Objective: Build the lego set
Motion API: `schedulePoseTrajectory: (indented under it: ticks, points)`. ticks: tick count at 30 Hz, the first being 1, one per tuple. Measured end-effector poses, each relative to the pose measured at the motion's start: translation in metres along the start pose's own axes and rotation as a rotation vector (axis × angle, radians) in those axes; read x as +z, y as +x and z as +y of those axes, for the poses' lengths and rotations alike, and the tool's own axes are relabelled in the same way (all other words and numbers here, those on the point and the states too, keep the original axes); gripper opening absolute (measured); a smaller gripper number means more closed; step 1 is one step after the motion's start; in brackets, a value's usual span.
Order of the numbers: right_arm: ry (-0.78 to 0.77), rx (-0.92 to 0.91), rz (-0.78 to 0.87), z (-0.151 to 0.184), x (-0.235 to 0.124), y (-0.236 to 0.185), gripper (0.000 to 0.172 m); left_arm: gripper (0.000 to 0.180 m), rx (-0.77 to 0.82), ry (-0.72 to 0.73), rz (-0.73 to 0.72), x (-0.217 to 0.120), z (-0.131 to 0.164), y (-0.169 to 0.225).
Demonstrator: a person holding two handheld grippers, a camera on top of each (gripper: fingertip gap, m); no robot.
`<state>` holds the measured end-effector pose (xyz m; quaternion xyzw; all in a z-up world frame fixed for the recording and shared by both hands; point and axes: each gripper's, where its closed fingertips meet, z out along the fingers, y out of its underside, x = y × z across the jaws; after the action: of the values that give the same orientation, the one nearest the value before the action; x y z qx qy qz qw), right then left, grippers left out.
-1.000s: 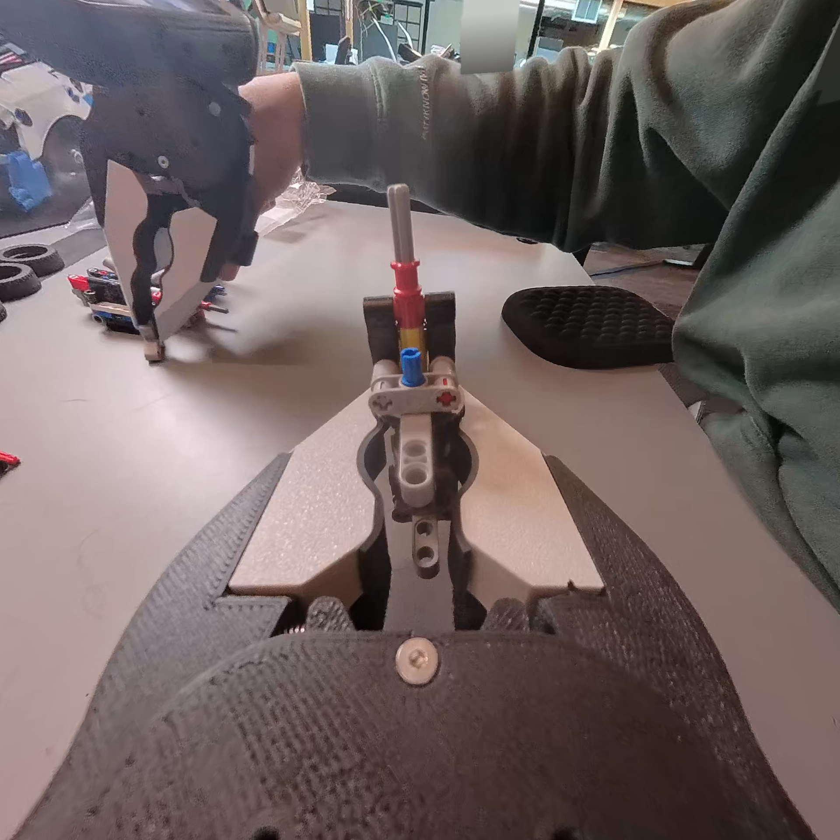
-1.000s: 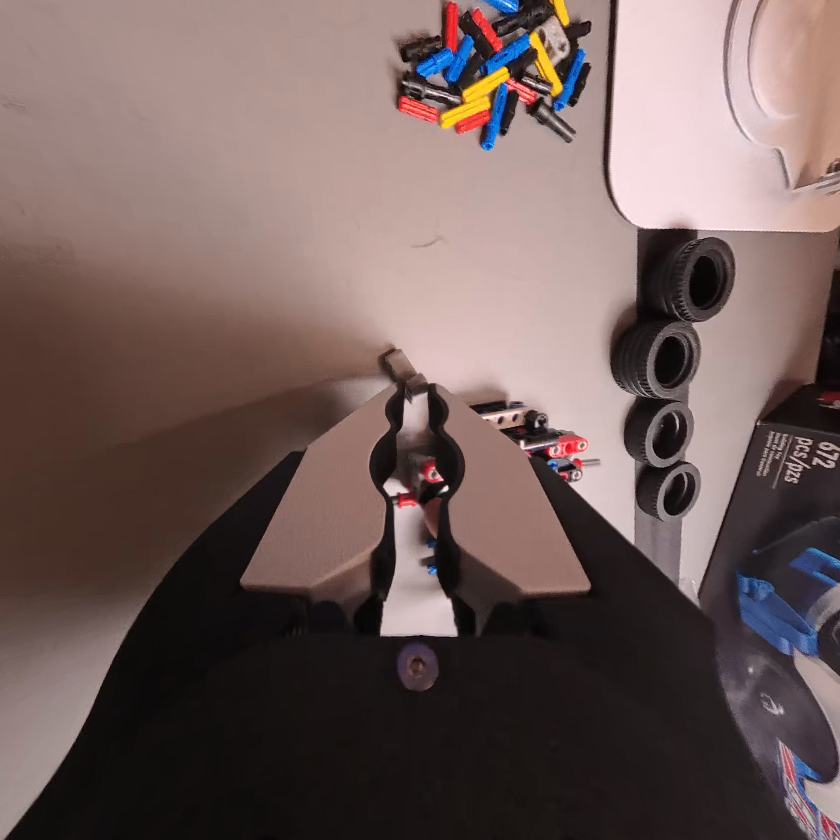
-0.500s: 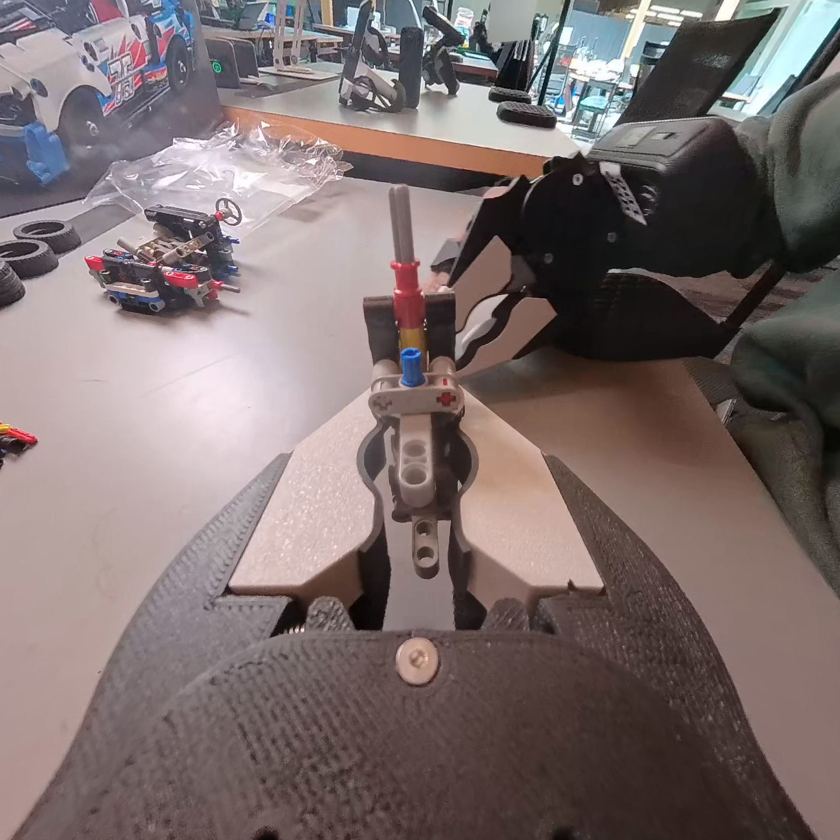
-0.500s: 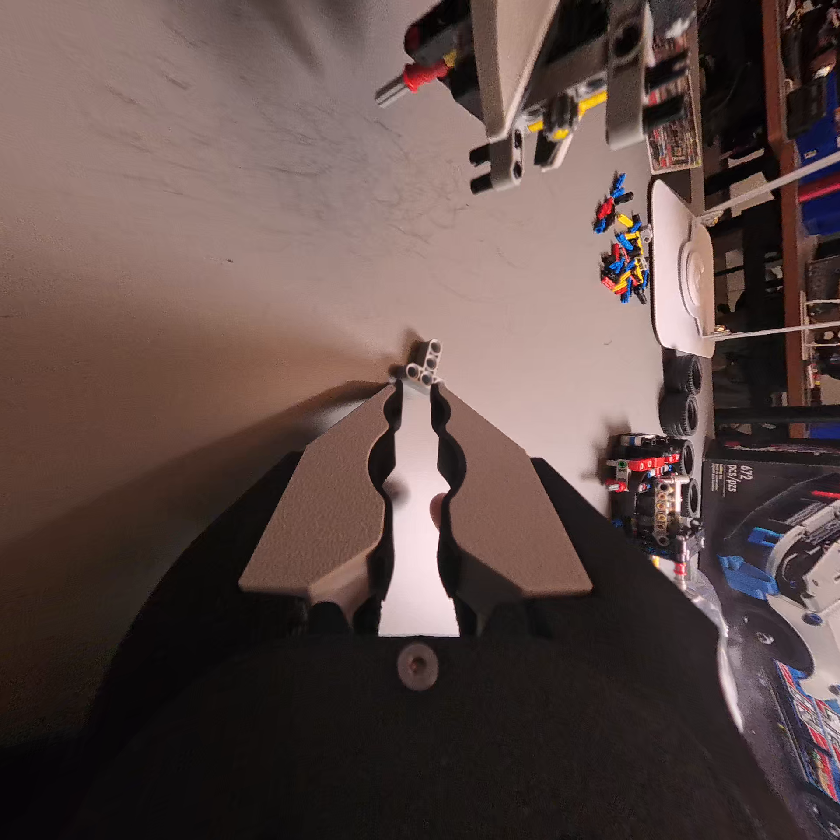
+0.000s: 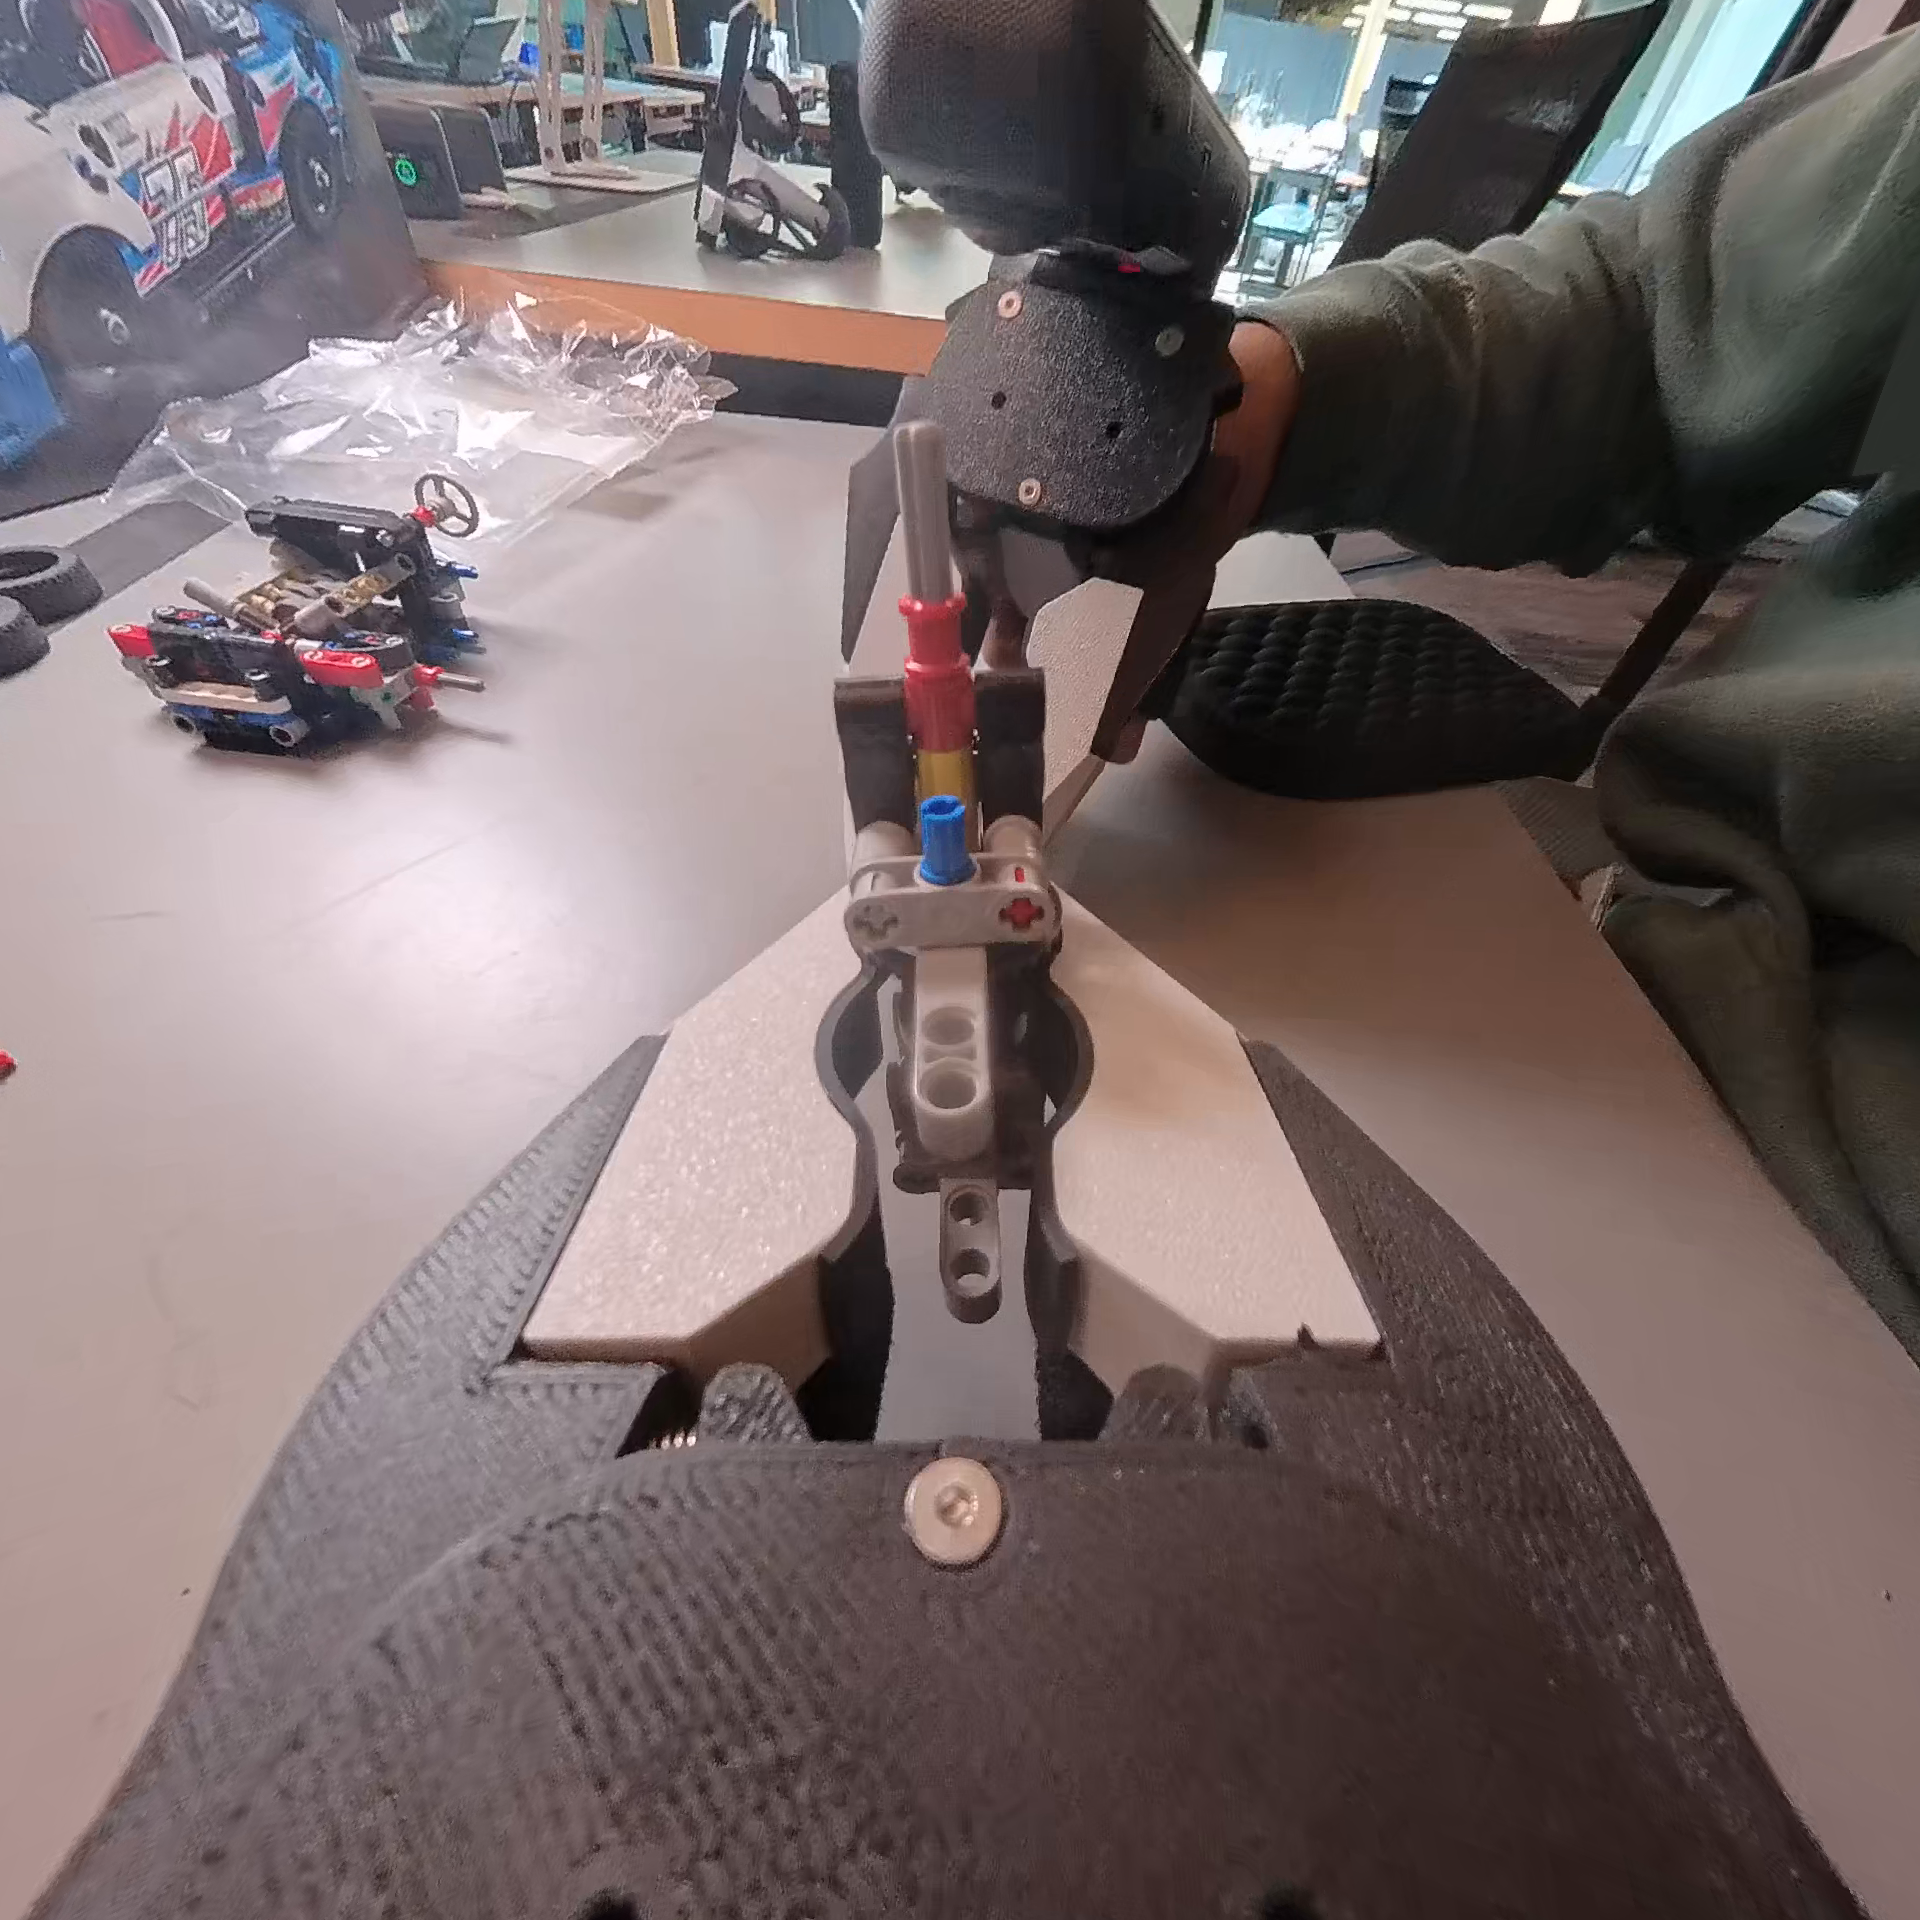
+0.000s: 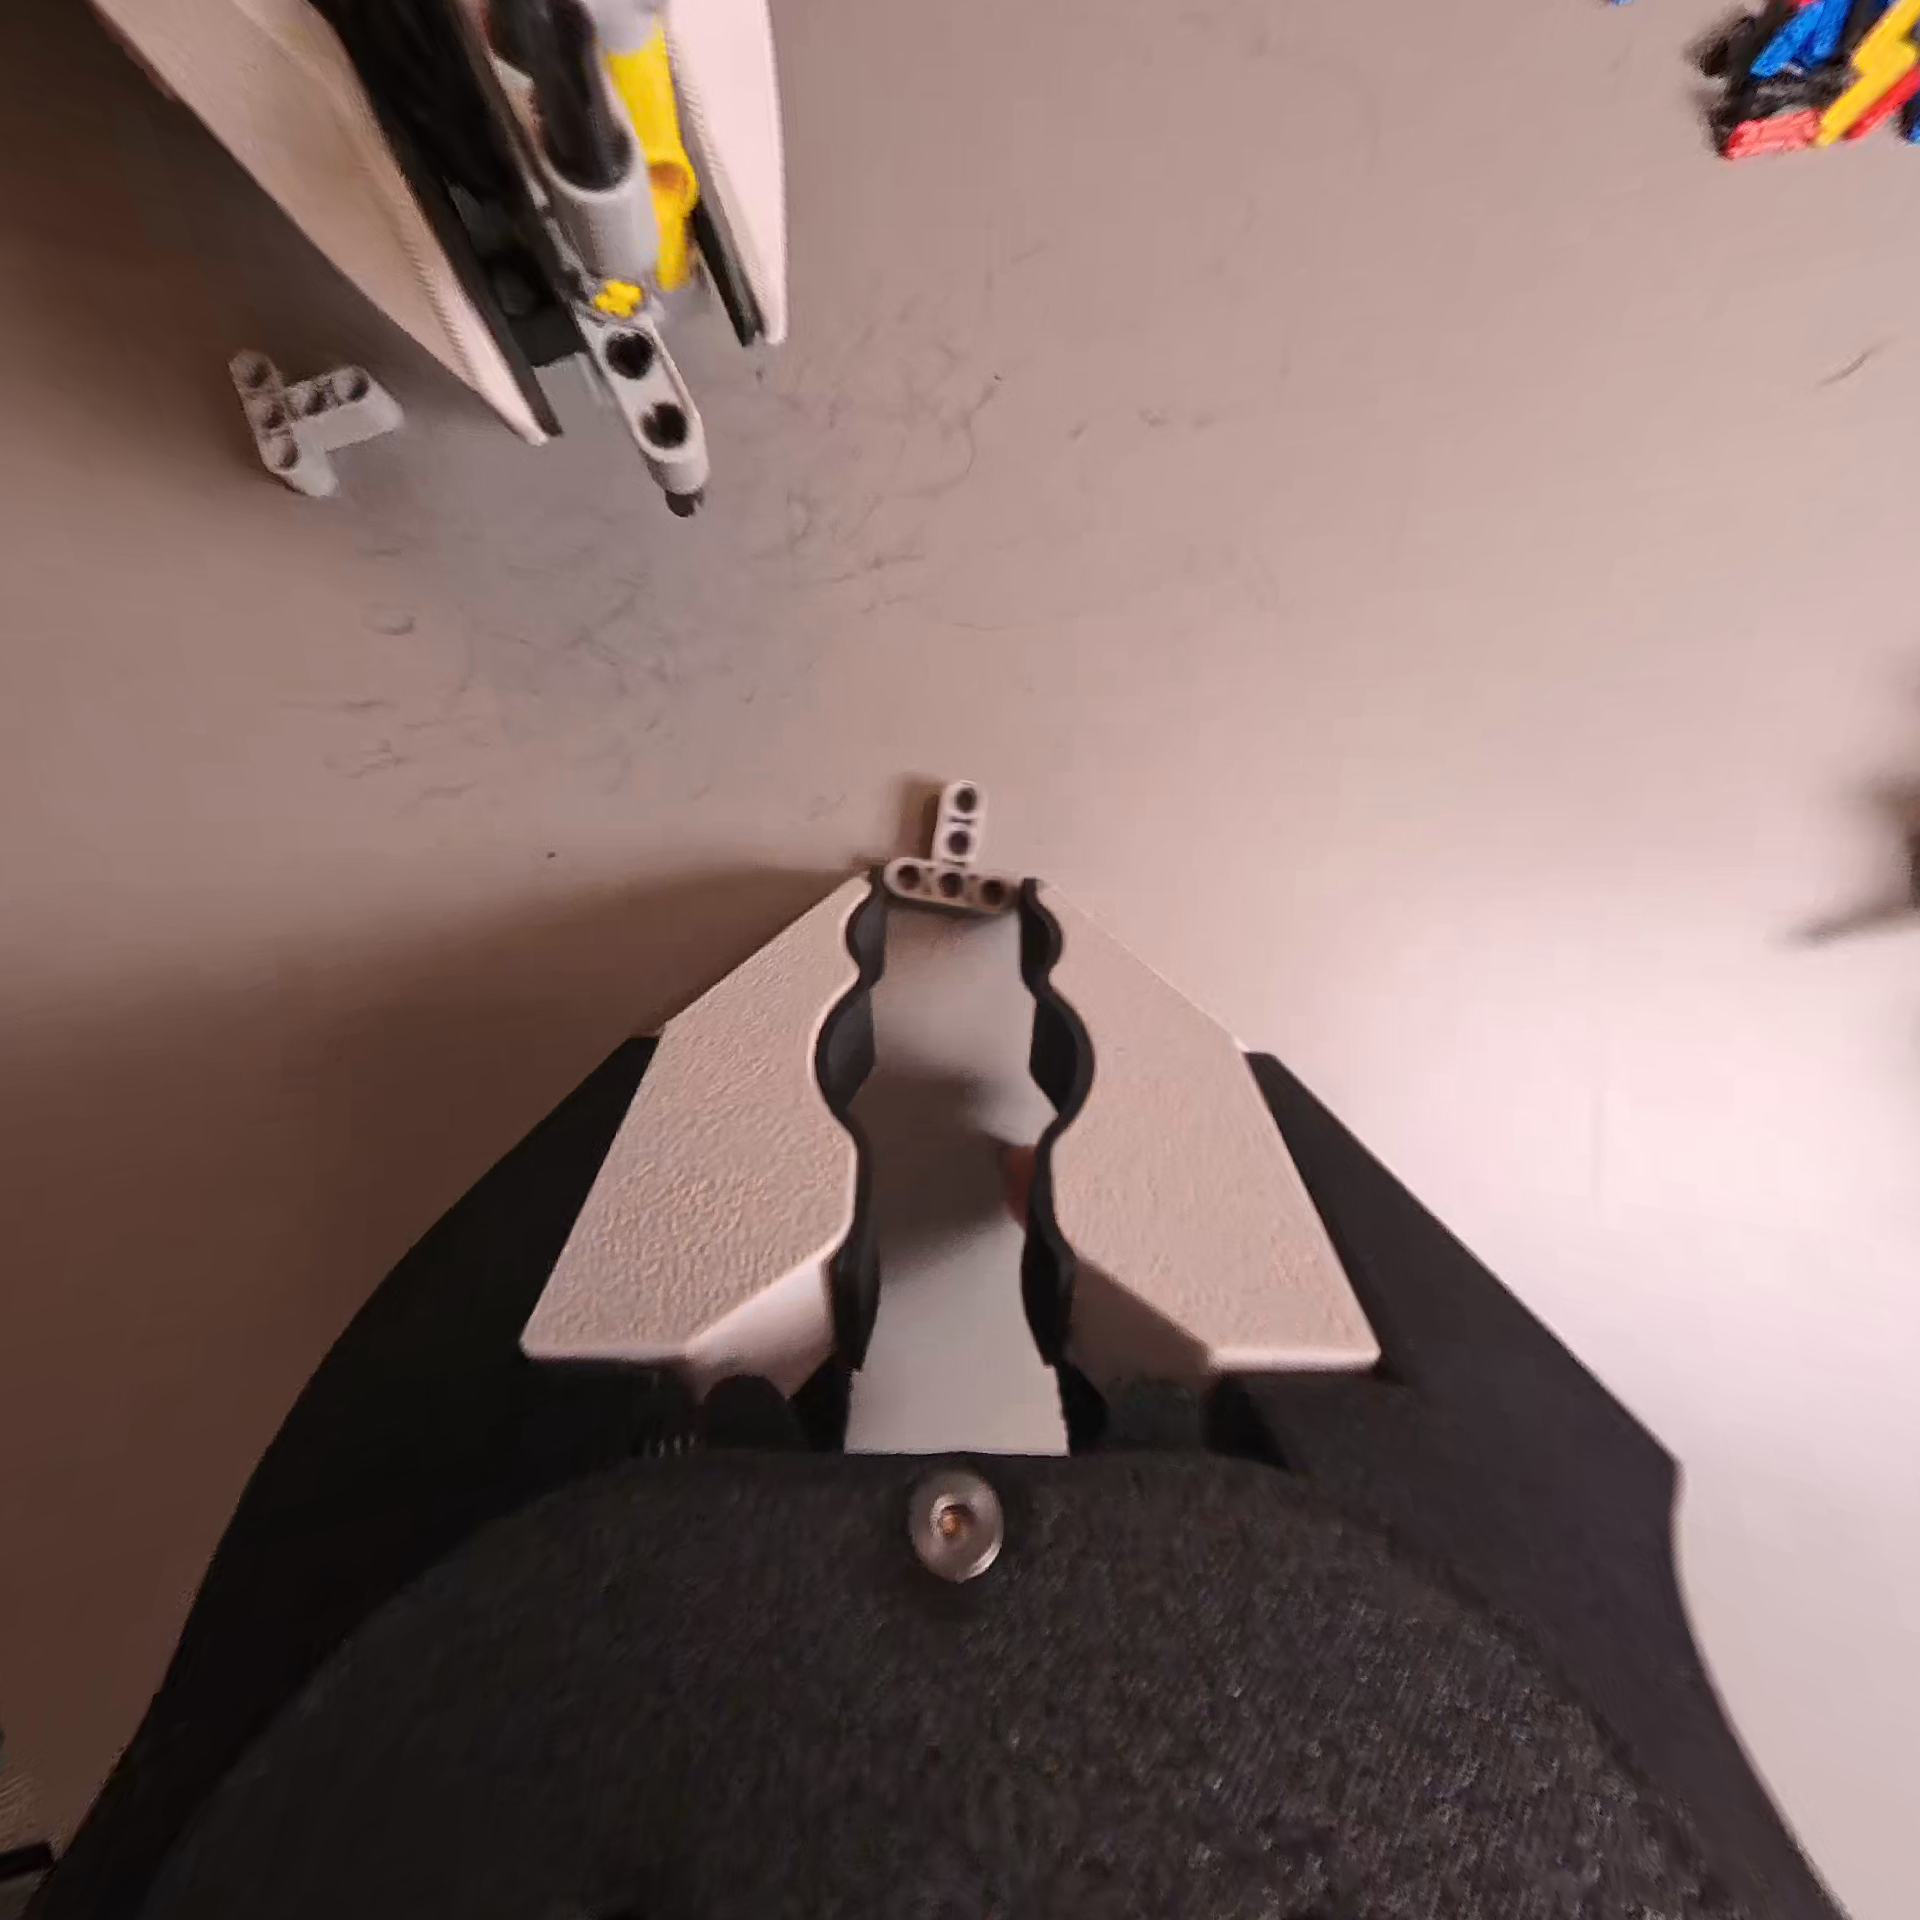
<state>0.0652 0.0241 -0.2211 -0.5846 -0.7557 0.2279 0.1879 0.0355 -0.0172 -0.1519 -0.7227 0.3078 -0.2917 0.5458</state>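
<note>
A lab or maker workspace, long grey worktables (image 5: 312, 935), handheld gripper rigs parked on the far table (image 5: 769, 208), a mesh office chair (image 5: 1496, 135), toy car kit box (image 5: 156, 187), loose building-brick parts (image 6: 1818, 83), glass-walled room behind

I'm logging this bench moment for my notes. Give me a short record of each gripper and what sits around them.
Left gripper: shut on a small brick assembly of grey beams, a blue pin and a red and yellow axle
Right gripper: grey T-shaped beam at its fingertips; grip unclear
Table: part-built toy car, clear plastic bag, second grey T-beam, pile of coloured pins
Beside right gripper: black dimpled pad
</note>
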Motion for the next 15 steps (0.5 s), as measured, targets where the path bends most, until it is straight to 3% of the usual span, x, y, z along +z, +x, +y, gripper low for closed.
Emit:
schedulePoseTrajectory:
  ticks: [7, 11, 15]
  points:
    - [0.059, -0.214, -0.108, -0.009, -0.014, -0.009, 0.021, 0.021, 0.032, 0.058, 0.025, 0.0, -0.008, 0.006]
    - [0.222, -0.382, -0.182, -0.062, -0.077, -0.021, 0.021, 0.021, 0.074, 0.094, 0.032, 0.002, -0.015, 0.013]
    - [0.213, -0.515, -0.232, -0.098, -0.11, -0.043, 0.021, 0.021, 0.111, 0.096, 0.026, 0.005, -0.017, 0.018]
